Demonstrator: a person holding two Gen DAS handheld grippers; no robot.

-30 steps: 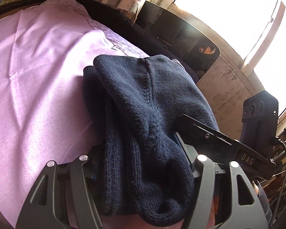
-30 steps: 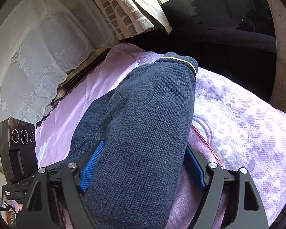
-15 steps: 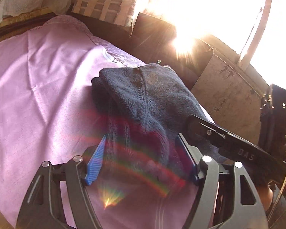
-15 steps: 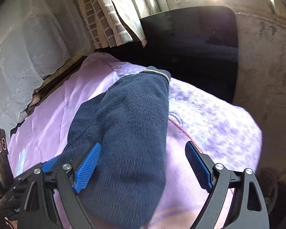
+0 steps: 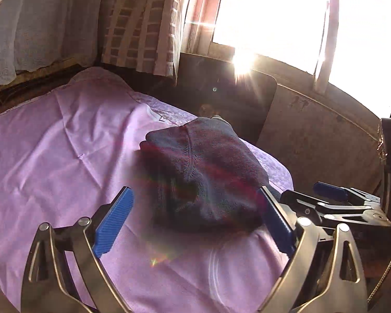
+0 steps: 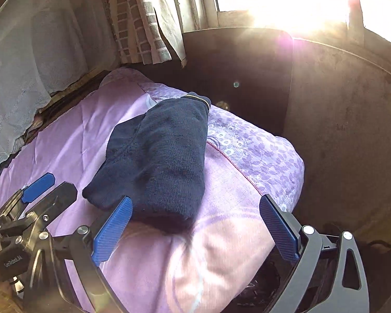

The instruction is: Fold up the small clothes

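On the purple sheet [image 5: 52,161], near its far right corner, the navy knit garment [image 6: 164,156] lies in a compact folded bundle. My left gripper [image 5: 195,224] and right gripper [image 6: 195,224] both hang just short of it with jaws spread wide, holding nothing; the left one's right pad sits close against the bundle's near edge.

What worries me: the knit is thick and springy, so I judge the top layer could slump or roll open if a pad brushes that near edge. The bundle also sits close to the patterned border [image 6: 260,154] where the bedding drops away, so a nudge to the right could push it toward the edge. Sun glare from the window [image 5: 273,13] washes streaks across the left view, which makes the fold lines hard to read there.

The garment looks dark blue and ribbed, with 1 raised seam along its top and a thin pale stripe at the far cuff. It reads as roughly rectangular, slightly humped.
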